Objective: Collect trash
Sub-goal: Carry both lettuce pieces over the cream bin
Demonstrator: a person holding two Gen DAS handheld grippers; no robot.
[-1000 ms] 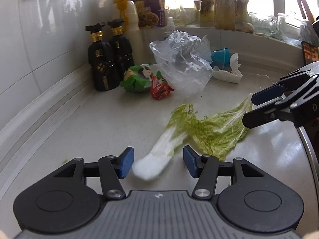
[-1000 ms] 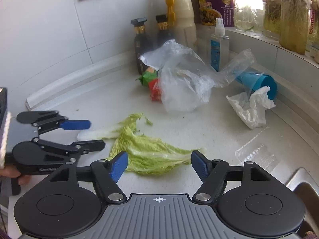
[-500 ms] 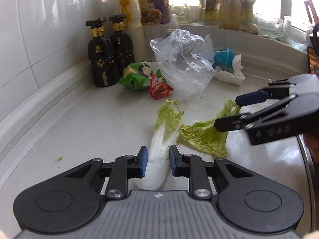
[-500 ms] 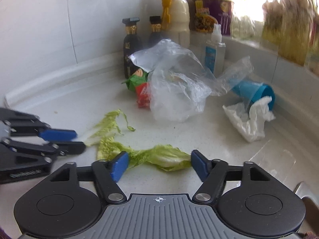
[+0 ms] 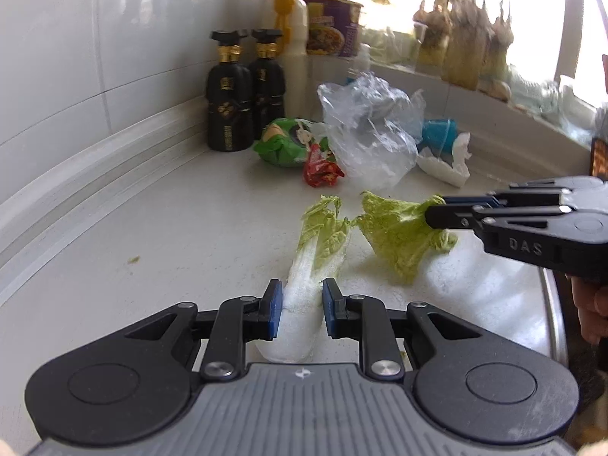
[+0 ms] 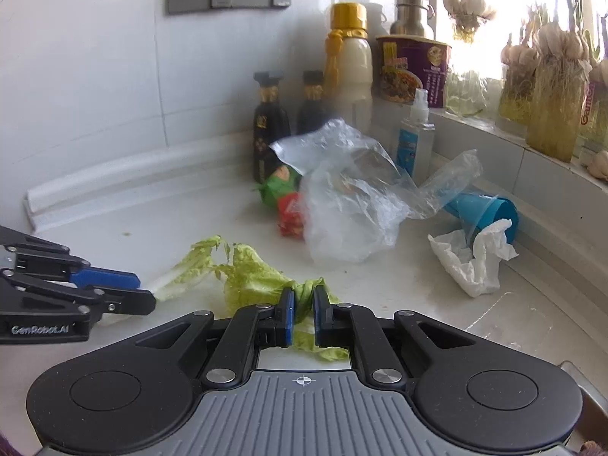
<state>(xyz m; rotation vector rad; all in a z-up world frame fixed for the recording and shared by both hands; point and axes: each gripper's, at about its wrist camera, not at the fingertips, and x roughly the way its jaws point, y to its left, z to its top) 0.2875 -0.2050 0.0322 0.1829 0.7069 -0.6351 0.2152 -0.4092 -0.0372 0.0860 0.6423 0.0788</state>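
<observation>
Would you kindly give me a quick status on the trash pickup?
Left gripper shut on cabbage leaf's white stalk. Right gripper closing on its green end. Nothing in the way.

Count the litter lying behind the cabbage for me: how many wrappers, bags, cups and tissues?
Wrappers: 2 (green wrapper, red wrapper)
Clear plastic bag: 1
Blue cup: 1
White tissue: 1
Total: 5

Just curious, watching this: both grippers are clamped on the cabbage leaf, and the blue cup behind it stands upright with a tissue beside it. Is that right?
Not quite. The blue cup lies on its side, as the right wrist view shows. The rest holds: left gripper and right gripper pinch the cabbage leaf, and the tissue lies beside the cup.
</observation>
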